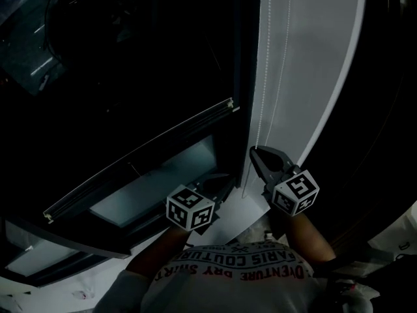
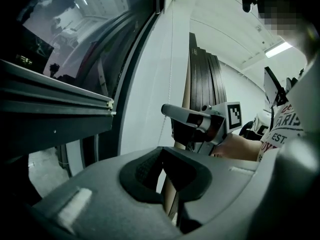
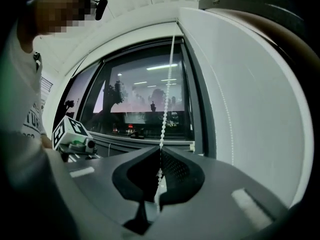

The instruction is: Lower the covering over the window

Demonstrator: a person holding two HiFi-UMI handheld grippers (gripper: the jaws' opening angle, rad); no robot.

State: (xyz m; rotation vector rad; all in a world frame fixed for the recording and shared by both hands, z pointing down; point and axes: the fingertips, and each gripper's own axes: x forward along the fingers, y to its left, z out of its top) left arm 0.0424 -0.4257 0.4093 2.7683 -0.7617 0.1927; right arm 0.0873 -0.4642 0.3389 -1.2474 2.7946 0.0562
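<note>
R gripper (image 3: 159,156) clamped on the bead chain (image 3: 165,104), which runs straight up from betw. its jaws, w/ the window (image 3: 145,99) just behind. L gripper (image 2: 162,151) closed, nothing in it, just left of R gripper.

Head view: heavily underexposed; only wall (image 1: 306,57) reads pale, glass (image 1: 130,77) near black.
Left gripper view: moderate light from strip light (image 2: 278,49) at upper right; lamp reflections streaked across glass.
Right gripper view: wall evenly lit, no hard shadows; lamp reflections laid over dusk sky in glass.
Focus: chain (image 3: 165,104) sharp; nearest foreground soft.
Distortion: strong fisheye bowing of straight edges in both gripper views; corners dark.
</note>
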